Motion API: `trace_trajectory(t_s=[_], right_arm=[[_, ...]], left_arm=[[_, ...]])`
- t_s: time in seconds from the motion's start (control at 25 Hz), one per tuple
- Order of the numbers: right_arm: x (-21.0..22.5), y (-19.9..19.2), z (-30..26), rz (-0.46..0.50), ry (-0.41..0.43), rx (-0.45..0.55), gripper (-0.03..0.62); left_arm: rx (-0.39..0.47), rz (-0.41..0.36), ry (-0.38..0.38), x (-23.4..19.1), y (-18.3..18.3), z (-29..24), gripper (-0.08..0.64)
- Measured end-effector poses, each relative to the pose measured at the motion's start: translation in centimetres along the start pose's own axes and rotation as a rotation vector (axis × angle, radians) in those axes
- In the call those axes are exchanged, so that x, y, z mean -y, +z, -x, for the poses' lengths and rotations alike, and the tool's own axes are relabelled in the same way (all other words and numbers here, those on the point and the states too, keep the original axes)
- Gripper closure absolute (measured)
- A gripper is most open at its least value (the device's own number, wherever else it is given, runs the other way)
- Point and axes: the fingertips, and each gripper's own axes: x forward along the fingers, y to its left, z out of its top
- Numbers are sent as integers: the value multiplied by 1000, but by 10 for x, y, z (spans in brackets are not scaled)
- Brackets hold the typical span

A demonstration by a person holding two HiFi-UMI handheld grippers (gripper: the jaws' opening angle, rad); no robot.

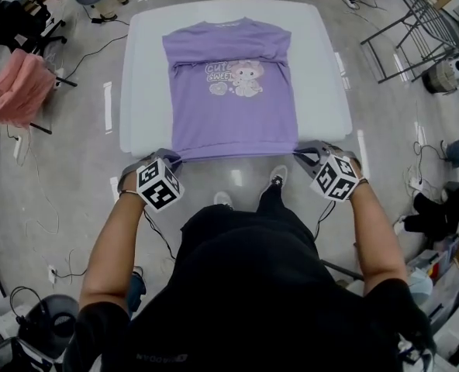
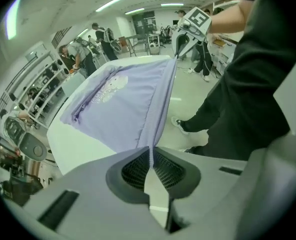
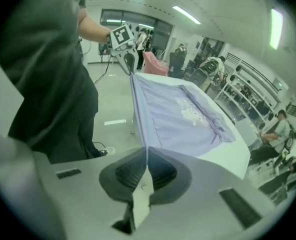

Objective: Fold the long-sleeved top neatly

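A purple long-sleeved top [image 1: 228, 91] with a cartoon print lies on the white table [image 1: 140, 84], its sleeves folded in across the chest. Its bottom hem is lifted off the near edge and stretched taut between both grippers. My left gripper [image 1: 171, 160] is shut on the hem's left corner, and the cloth [image 2: 133, 109] runs up from between its jaws [image 2: 150, 159]. My right gripper [image 1: 301, 153] is shut on the right corner, where the fabric [image 3: 178, 119] leaves its jaws [image 3: 147, 158]. Each gripper shows in the other's view, the right gripper [image 2: 180, 43] and the left gripper [image 3: 127, 59].
The person stands at the table's near edge, shoes [image 1: 276, 178] below the hem. A pink garment [image 1: 12, 87] hangs at the left. A metal rack [image 1: 415, 29] stands at the right, and cables trail over the floor. Other people stand in the background.
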Motion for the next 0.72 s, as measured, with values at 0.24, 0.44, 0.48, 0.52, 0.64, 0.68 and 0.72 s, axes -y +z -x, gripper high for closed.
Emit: trace_trajectory(t_s=[0.24, 0.44, 0.48, 0.52, 0.64, 0.68, 0.72], right_arm=[[38, 26, 22, -14, -36, 41, 578], [82, 42, 23, -14, -86, 47, 578], [89, 44, 21, -13, -88, 50, 578], [96, 45, 20, -14, -88, 54, 578], [123, 48, 17, -20, -78, 74, 578], [134, 49, 16, -18, -75, 78, 578], [145, 51, 15, -14, -72, 82, 578]], left_arm=[[84, 87, 27, -35, 19, 23, 534], [132, 99, 92, -84, 38, 39, 534], [134, 100, 103, -92, 41, 40, 534], [133, 99, 114, -99, 46, 40, 534], [117, 94, 143, -127, 59, 38, 534], [109, 96, 150, -137, 63, 37, 534], [103, 102, 154, -147, 66, 35, 534]])
